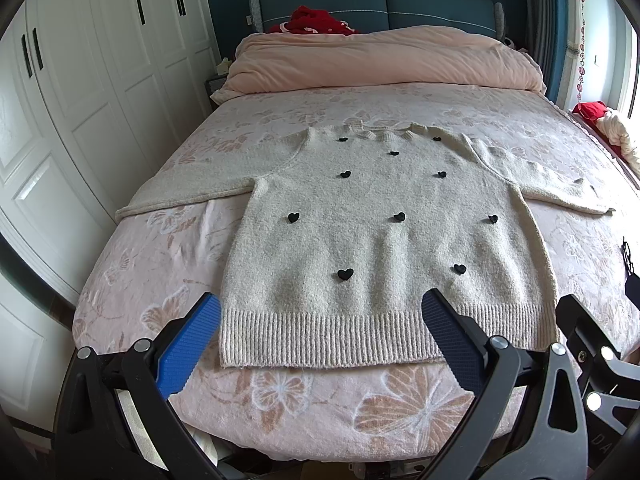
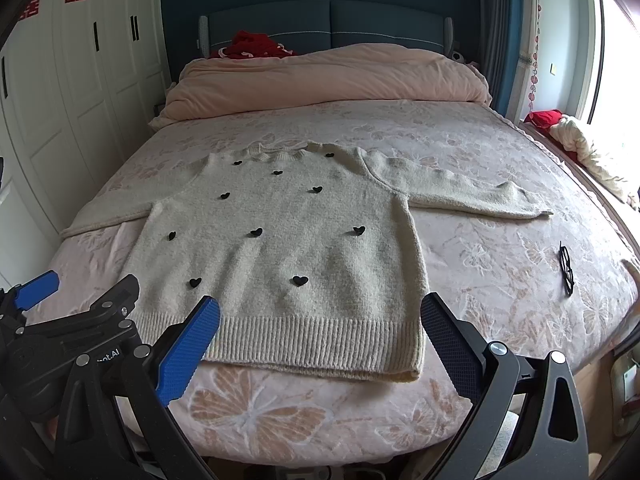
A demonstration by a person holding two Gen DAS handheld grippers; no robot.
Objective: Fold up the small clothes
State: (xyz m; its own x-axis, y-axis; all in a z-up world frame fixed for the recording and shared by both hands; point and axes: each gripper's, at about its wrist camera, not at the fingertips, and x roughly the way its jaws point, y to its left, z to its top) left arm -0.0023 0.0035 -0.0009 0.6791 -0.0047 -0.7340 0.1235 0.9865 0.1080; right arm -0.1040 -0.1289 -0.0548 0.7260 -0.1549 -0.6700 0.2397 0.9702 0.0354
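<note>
While the cream knit sweater [image 1: 384, 232] with black heart buttons lies flat and face up on the bed [image 1: 304, 412], nothing has been folded yet, and both tools hang just short of its ribbed hem [image 1: 360, 336], which is the sweater's near edge. The left tool [image 1: 320, 344] is spread wide and holds nothing, its blue pad just off the hem's left corner and its dark pad over the hem toward the right. The right tool [image 2: 320, 344] is equally wide and empty, with its blue pad over the hem's middle and its dark pad just beyond the hem's right corner. The sweater's long axis runs straight away from both tools, from hem to collar [image 1: 384, 133] toward the rolled pink duvet [image 1: 384, 60] beyond it, while the two sleeves stretch out sideways from the shoulders. The left sleeve [image 1: 188, 190] reaches the bed edge on the wardrobe side and is nearer the left tool; the right sleeve [image 2: 472, 194] is nearer the right tool. Judging from this, a first fold would likely bring a sleeve inward across the body. A pair of black glasses [image 2: 566, 268] lies well apart from the sweater's right side
</note>
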